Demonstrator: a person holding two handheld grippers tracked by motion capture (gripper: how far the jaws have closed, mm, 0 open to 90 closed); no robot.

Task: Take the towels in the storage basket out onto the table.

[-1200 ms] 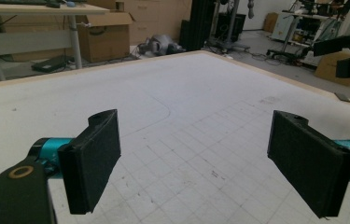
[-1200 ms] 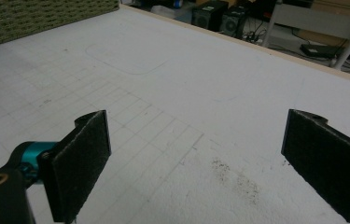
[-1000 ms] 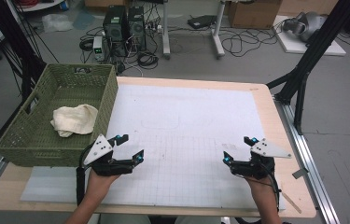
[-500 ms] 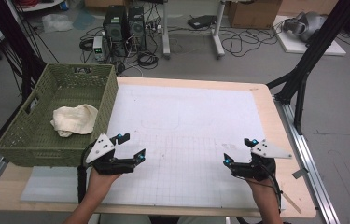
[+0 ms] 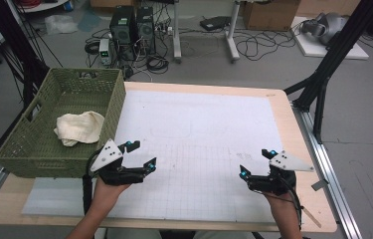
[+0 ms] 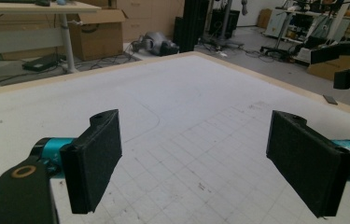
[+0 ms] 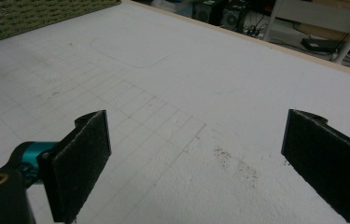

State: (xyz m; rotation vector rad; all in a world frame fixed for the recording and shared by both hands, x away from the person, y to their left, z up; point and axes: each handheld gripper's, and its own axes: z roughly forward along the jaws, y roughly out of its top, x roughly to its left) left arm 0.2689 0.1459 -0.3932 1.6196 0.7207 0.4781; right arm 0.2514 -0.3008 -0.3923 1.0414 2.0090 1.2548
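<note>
My left gripper (image 5: pixel 142 154) hovers open over the near left part of the white gridded mat (image 5: pixel 199 124), just right of the green woven basket (image 5: pixel 40 162). In the left gripper view its two black pads stand wide apart (image 6: pixel 200 163) with only bare mat between them. My right gripper (image 5: pixel 256 162) is held open over the near right of the mat; the right gripper view shows its pads spread wide (image 7: pixel 200 163) over the mat, empty. A cream cloth (image 5: pixel 78 127) lies crumpled inside the basket.
The basket overhangs the table's left side, and its wall (image 7: pixel 32 14) appears far off in the right gripper view. The wooden table edge (image 5: pixel 293 124) borders the mat. Black frame legs (image 5: pixel 323 79) stand at the right; computers and cables lie on the floor behind.
The left gripper has edged a touch forward and to the right. The right gripper and the cloth have stayed where they were.
</note>
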